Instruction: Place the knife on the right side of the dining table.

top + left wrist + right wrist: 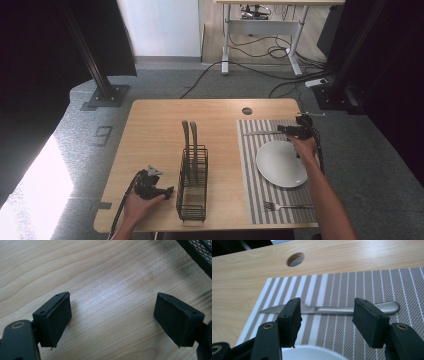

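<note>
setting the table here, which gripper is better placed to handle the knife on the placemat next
Right. The right gripper hovers open just over the knife beyond the plate; the left gripper rests far off beside the caddy.

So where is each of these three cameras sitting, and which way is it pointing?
High view: above the person's side, looking forward and down on the table; both forearms, left gripper and right gripper show.
Left gripper view: rides the left gripper, facing bare tabletop beside the wire caddy; open jaws show.
Right gripper view: rides the right gripper, facing the knife on the striped placemat; open jaws show.
Shared: high and right gripper views show knife, placemat and plate.
</note>
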Available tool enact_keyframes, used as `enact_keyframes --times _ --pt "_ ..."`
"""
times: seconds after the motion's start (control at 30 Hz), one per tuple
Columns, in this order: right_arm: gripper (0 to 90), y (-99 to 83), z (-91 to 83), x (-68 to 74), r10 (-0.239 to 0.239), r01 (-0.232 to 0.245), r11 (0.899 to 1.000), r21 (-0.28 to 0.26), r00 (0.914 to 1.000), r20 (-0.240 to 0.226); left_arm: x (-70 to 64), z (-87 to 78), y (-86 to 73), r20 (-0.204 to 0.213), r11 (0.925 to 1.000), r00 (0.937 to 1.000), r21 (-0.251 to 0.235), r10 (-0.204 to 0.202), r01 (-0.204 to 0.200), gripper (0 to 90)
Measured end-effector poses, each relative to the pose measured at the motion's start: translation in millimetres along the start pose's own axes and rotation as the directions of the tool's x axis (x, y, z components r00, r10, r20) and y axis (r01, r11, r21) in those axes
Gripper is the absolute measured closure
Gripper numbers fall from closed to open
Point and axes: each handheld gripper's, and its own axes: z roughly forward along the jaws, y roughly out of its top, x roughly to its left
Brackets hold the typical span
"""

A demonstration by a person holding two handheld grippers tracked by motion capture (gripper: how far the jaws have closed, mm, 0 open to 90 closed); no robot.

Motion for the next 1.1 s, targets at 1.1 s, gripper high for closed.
enact_keyframes --times 1.1 --pt "38.6 -78.5 -102.6 97.7 -0.236 0.226 0.972 -0.070 0.9527 -0.192 -3.3 -1.7 -1.4 0.003 1.0000 1.0000 -0.003 0.001 -0.001 14.8"
